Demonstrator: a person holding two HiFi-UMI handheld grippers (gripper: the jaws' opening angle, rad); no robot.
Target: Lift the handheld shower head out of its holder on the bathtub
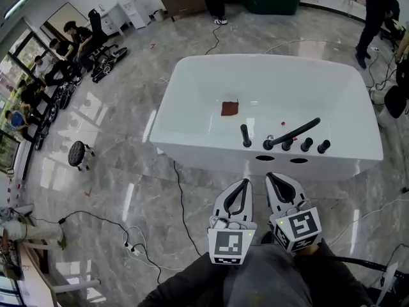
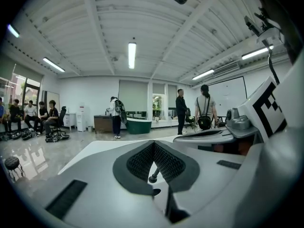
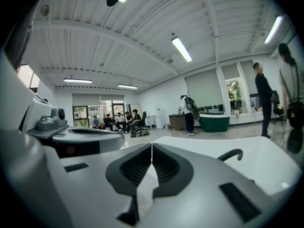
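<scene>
Left gripper (image 1: 241, 187) is held with its jaws closed tip to tip, nothing clamped. In the left gripper view, only a black stem (image 2: 153, 176) with a knob end is glimpsed through the gap behind the tips of that gripper (image 2: 153, 145). Right gripper (image 1: 275, 179) is carried just beside it, jaws likewise pressed together and empty, as confirmed in the right gripper view (image 3: 151, 147). Both are pointed at the near wall of the white bathtub (image 1: 192, 152), short of it, with no contact. Ahead of the right gripper and slightly to its right, the shower head (image 1: 295, 132) is seen, black and slanted. Its lower end is set in the holder on the near rim, beside a row of black knobs (image 1: 307, 144). It is also seen right of the jaws in the right gripper view, as the shower head (image 3: 231, 154) curves over the tub. A black lever (image 1: 245, 135) stands straight ahead of the left gripper. Further ahead, a brown-red square (image 1: 229, 108) lies on the tub floor. Off to the left gripper's left, a black cable (image 1: 181, 200) is laid on the marble floor, with a round stool (image 1: 78, 152) further out.
</scene>
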